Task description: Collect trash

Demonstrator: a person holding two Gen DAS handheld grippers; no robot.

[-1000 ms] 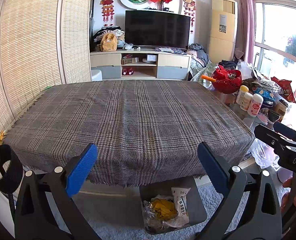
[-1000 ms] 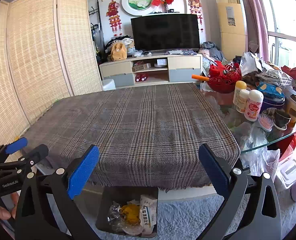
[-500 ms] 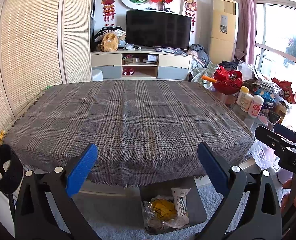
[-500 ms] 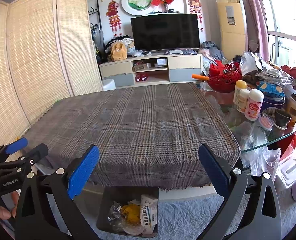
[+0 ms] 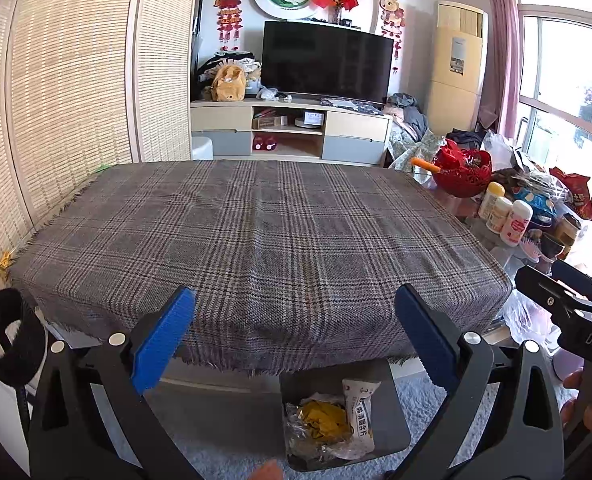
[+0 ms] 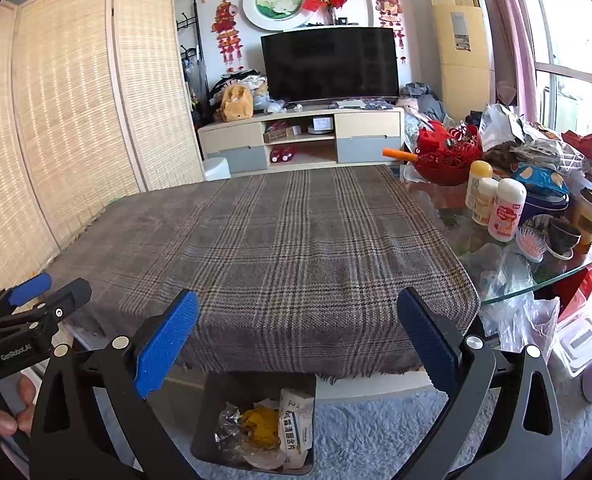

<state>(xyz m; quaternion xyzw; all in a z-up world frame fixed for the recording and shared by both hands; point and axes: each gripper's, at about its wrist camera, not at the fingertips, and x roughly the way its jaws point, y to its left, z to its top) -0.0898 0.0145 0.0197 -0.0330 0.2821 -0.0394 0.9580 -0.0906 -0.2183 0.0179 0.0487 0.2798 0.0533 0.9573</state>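
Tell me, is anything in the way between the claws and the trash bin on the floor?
Nothing visible blocks it. Both claws, left and right, are open and empty above the bin, which sits past the table's near edge, wrappers inside.

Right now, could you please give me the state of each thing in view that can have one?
left gripper: open, holding nothing
right gripper: open, holding nothing
bin: on the floor at the table's near edge, no lid, holding trash
white wrapper: in the bin
yellow wrapper: in the bin, crumpled
plaid cloth: spread flat over the table
television: screen dark
white bottle: upright, capped
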